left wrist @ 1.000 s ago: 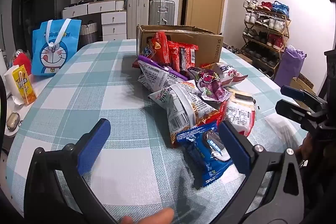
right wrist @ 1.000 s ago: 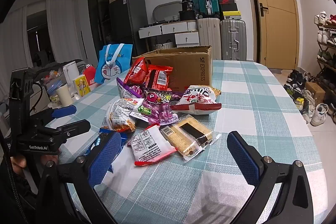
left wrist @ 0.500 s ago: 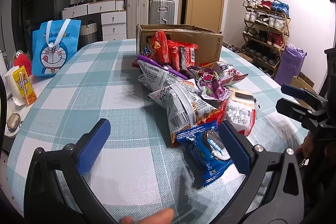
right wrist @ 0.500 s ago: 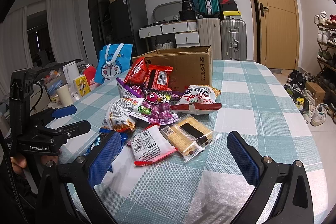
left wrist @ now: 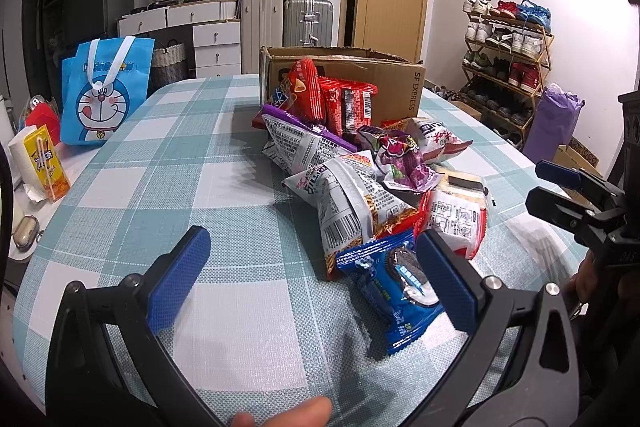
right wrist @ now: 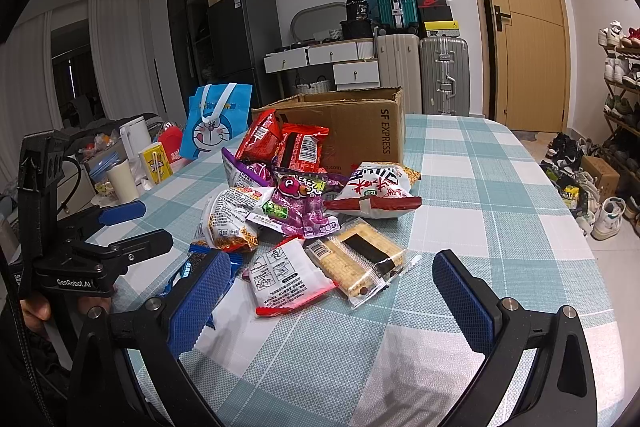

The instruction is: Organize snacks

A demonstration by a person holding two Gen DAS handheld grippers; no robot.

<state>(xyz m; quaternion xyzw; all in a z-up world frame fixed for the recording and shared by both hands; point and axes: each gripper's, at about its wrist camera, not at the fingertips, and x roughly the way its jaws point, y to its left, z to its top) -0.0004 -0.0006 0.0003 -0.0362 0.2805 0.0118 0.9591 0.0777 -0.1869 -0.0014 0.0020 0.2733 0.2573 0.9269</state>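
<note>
Covering the desk [right wrist: 500,195]: teal-and-white checked cloth, suitcases and door behind. Lying bare along the left and near edges. Heaping mid-desk before the cardboard box [right wrist: 352,131]: the snacks [left wrist: 360,183]. Hovering spread apart and empty, left tool [left wrist: 316,275] just beside the blue cookie pack [left wrist: 400,287], right tool [right wrist: 340,291] near the cracker pack [right wrist: 360,259].

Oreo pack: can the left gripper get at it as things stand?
Probably yes. The left gripper is open and empty, and the Oreo pack lies flat at the near edge of the pile, by its right finger. Only its far end tucks under the noodle bag.
</note>
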